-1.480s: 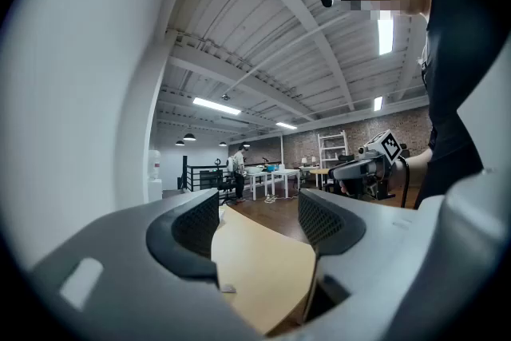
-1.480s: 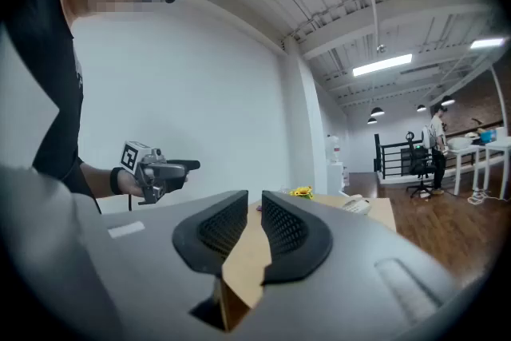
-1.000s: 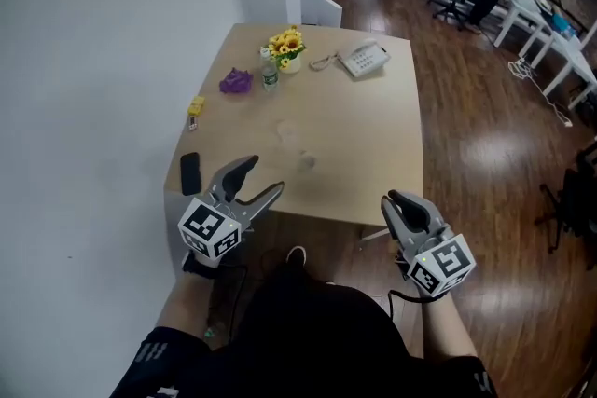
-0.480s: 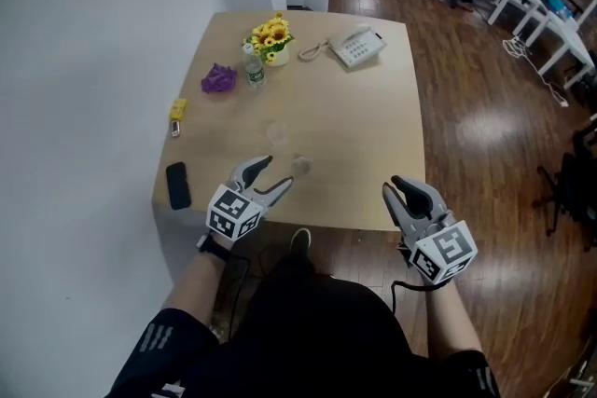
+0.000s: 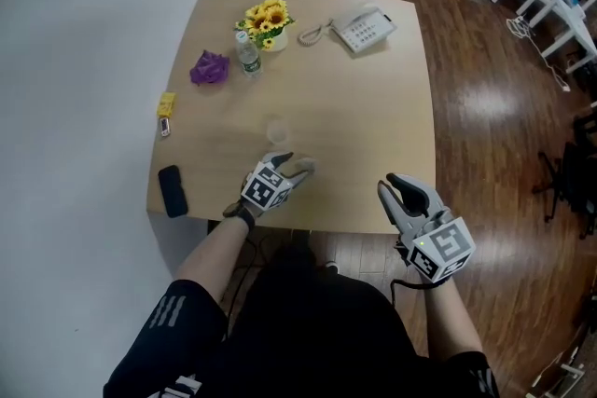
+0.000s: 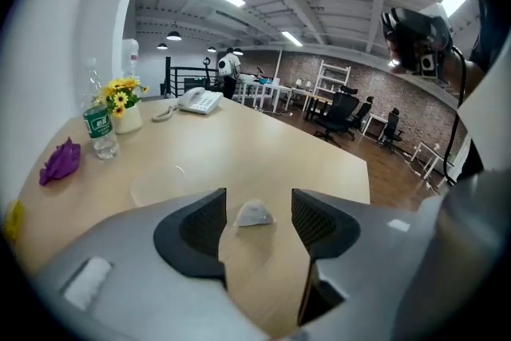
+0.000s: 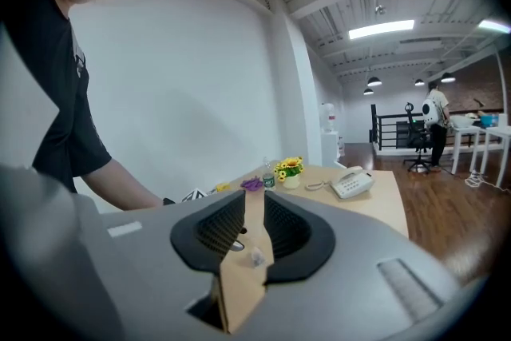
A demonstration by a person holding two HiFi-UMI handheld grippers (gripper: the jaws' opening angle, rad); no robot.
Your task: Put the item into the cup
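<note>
The item [image 6: 254, 214] is a small grey-white lump lying on the wooden table [image 5: 373, 135]. My left gripper [image 5: 295, 165] is low over the table near its front edge. In the left gripper view its jaws [image 6: 257, 212] stand one on each side of the item and are closing, with the pads clear of it. A clear cup [image 5: 275, 131] stands upright just beyond the left gripper. My right gripper [image 5: 399, 191] hangs off the table's front edge to the right. Its jaws [image 7: 254, 196] have a narrow gap with nothing in it.
At the table's far side are a pot of yellow flowers [image 5: 264, 19], a water bottle [image 5: 247, 54], a purple crumpled thing [image 5: 209, 67] and a desk telephone [image 5: 365, 29]. Along the left edge lie a yellow object [image 5: 166, 103] and a black phone [image 5: 171, 190].
My left gripper has moved forward from the table's front edge to the item, and its jaws have narrowed a little. The right gripper has stayed by the front edge.
</note>
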